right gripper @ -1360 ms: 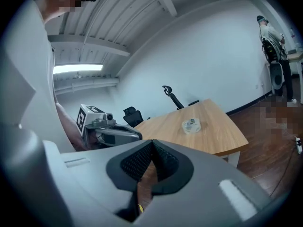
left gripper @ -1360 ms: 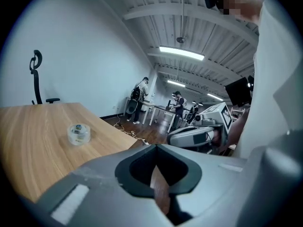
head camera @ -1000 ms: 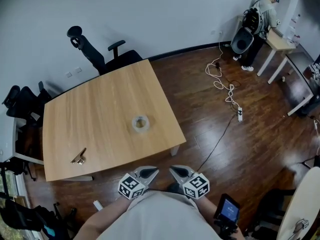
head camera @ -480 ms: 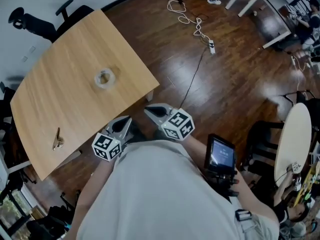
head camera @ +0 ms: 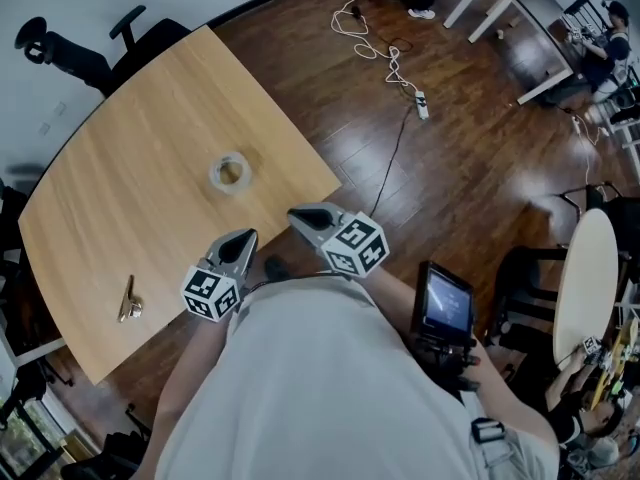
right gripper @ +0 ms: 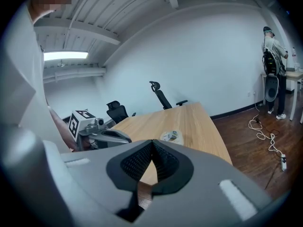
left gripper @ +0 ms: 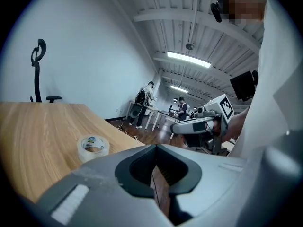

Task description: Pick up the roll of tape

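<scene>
The roll of clear tape lies flat on the wooden table, near its corner edge. Both grippers hover side by side at that edge, a short way short of the roll. My left gripper is shut and holds nothing; in the left gripper view the tape lies ahead to the left of its closed jaws. My right gripper is also shut and empty; in the right gripper view the tape sits just beyond its tip, with the left gripper off to the left.
A small metal item lies on the table's near left. A black office chair stands behind the table. A cable with a power strip runs over the dark wood floor. A screen device hangs at my waist.
Both grippers have come forward to the table's edge and the tape now lies closer to them. The jaws stay shut and empty.
</scene>
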Available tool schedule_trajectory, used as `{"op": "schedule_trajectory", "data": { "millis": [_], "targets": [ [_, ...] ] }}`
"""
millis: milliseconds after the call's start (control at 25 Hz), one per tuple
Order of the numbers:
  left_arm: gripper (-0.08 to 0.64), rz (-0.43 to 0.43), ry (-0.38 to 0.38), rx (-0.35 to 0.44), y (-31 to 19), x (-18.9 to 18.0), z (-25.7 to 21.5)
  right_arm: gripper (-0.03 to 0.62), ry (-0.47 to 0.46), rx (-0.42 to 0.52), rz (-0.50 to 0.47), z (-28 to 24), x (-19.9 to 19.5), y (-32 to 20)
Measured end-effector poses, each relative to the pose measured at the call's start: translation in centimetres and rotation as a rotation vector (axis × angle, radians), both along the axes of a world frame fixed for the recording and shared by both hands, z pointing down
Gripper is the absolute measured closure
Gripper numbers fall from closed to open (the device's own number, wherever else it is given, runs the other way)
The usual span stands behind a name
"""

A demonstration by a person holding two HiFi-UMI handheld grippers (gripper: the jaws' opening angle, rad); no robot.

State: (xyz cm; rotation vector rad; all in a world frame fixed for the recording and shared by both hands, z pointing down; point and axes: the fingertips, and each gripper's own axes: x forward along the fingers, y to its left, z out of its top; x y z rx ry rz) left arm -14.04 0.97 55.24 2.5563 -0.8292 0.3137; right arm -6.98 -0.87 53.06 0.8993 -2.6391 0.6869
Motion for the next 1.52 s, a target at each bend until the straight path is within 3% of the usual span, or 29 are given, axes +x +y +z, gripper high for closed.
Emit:
{"op": "schedule_trajectory", "data": {
  "millis": [440,760,960,1240,1400,1520],
  "targets": [
    [0.555,0.034,0.003,-0.031,-3.0,-3.1,1.3,0.586,0.022,-0.053,0.036,1.4,-2.9,-2.7],
    [0.555,0.015,-0.018,-0.053,-5.3,-2.2,2.2,0.586,0.012,-0.098,-0.004,2.7,-2.6,-5.0],
    [0.554,-0.031,-0.104,-0.062,-7.2,-2.1,2.7,0.586,-0.009,-0.116,-0.062,3.0,-3.0,-7.4],
    [0.551,-0.087,-0.198,-0.079,-10.1,0.3,3.5,0.586,-0.050,-0.144,-0.131,3.3,-0.7,-9.6],
    [0.552,-0.111,-0.227,-0.118,-11.0,0.9,4.2,0.586,-0.069,-0.155,-0.143,3.4,0.7,-11.0],
    [0.548,-0.140,-0.288,-0.155,-11.9,0.8,5.6,0.586,-0.080,-0.165,-0.162,4.0,1.7,-12.5]
  ]
}}
